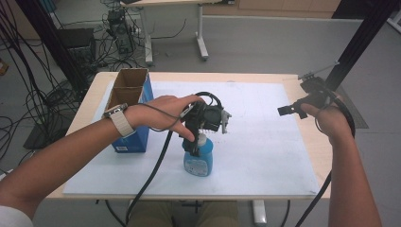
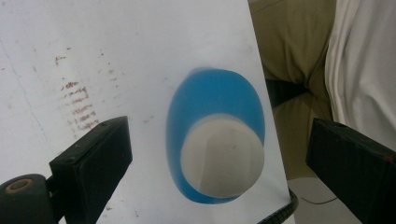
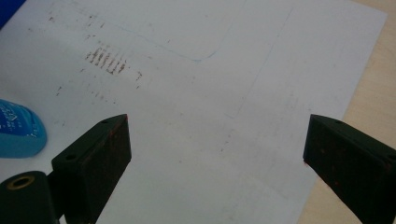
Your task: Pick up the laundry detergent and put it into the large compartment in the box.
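High view: blue bottle (image 1: 198,161) label seems unreadable.

Light wood table (image 1: 309,137) carrying a white sheet (image 1: 265,142), scuffed with brownish marks (image 3: 106,60) and faint blue pencil lines. Open cardboard box with blue sides (image 1: 130,101) standing at the sheet's far left corner. Grey floor beyond, black cables (image 1: 28,101) tangled at left, a second table's white legs (image 1: 201,35) farther back. Black frame post (image 1: 364,35) rising at right. Small black clamp (image 1: 309,78) at the table's far right corner.
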Action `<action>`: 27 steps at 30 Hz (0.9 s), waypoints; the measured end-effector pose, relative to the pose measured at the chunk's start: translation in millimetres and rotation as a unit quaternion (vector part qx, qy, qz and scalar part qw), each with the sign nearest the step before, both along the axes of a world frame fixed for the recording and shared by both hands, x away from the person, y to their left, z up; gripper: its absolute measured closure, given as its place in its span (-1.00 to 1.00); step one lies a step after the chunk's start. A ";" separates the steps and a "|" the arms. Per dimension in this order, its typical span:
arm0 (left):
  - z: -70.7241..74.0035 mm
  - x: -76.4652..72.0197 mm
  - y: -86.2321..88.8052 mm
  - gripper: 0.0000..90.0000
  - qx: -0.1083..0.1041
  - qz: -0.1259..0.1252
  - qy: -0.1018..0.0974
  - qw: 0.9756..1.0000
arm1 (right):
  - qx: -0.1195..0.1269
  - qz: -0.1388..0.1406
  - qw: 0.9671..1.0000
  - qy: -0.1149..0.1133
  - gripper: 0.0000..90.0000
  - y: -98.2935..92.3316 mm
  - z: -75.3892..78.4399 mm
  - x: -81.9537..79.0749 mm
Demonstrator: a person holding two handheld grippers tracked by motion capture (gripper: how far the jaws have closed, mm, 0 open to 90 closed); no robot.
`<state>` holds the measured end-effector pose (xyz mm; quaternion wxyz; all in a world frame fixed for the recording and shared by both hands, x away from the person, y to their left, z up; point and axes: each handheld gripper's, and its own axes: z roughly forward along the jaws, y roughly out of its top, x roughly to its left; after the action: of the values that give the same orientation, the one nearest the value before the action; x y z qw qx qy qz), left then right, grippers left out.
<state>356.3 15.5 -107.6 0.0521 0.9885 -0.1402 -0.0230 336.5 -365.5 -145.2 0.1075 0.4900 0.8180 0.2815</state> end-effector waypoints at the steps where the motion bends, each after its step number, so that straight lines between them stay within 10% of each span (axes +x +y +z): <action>1: 0.0 0.2 0.0 -0.84 0.000 -0.002 0.000 1.000 | 0.001 -0.001 1.000 0.000 -0.83 -0.1 0.0 -0.1; 27: -13.1 -0.2 1.7 -0.81 -0.001 -0.004 0.002 1.000 | 0.004 -0.001 1.000 0.003 -0.83 -0.2 -6.1 0.8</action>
<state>356.2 17.2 -120.6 0.0535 0.9879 -0.1436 -0.0253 337.3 -365.7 -151.3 0.1034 0.4917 0.8167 0.2839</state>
